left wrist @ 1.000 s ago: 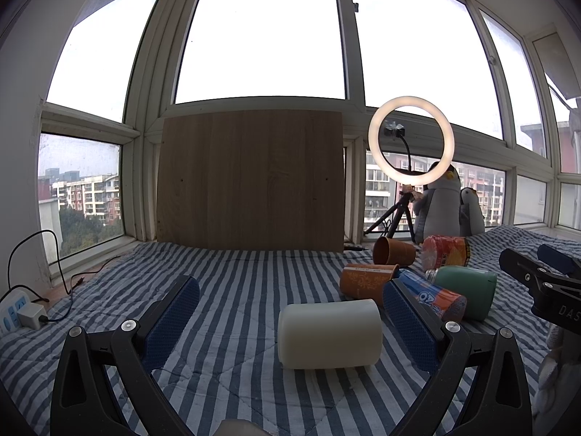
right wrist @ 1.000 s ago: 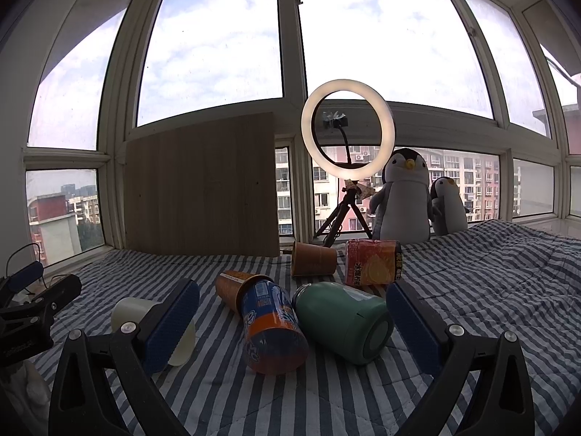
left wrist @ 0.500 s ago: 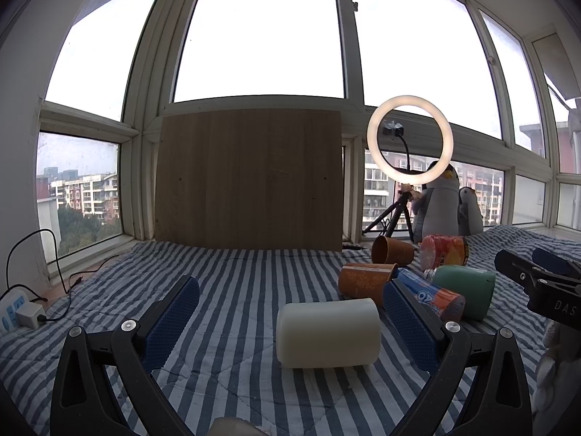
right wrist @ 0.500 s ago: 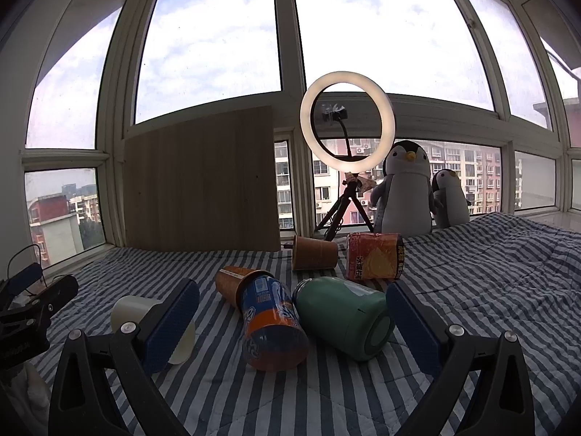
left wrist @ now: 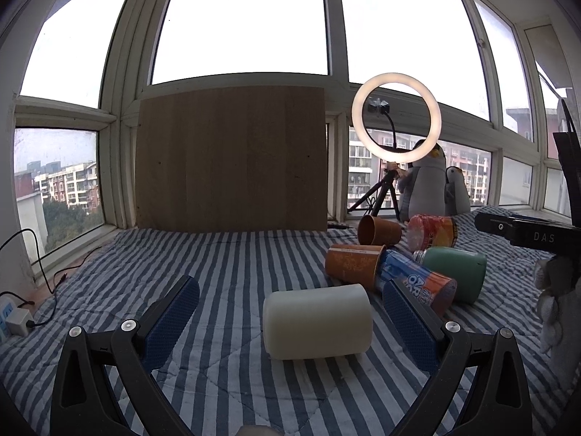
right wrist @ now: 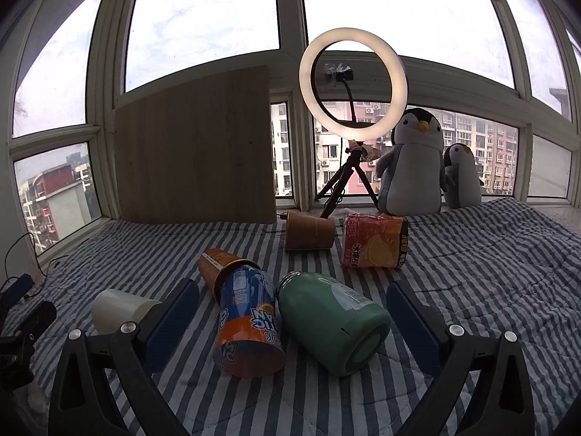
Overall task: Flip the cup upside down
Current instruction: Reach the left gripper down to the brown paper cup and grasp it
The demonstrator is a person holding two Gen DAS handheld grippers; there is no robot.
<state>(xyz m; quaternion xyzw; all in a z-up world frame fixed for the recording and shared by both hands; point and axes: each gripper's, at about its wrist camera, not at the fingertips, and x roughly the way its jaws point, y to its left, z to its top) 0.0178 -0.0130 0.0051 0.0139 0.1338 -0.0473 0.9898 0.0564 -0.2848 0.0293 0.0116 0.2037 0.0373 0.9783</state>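
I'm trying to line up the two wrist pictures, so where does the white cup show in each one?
Left wrist: white cup lies on its side at lower centre, between the open fingers.
Right wrist: white cup sits at lower left, partly behind the left finger.
Shared landmark: ring light by the window.

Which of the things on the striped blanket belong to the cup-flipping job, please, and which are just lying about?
Job:
white cup, on its side
left gripper, open, facing it

Lying about:
green bottle
blue and orange can
two brown paper cups
snack tube
penguin toys
ring light
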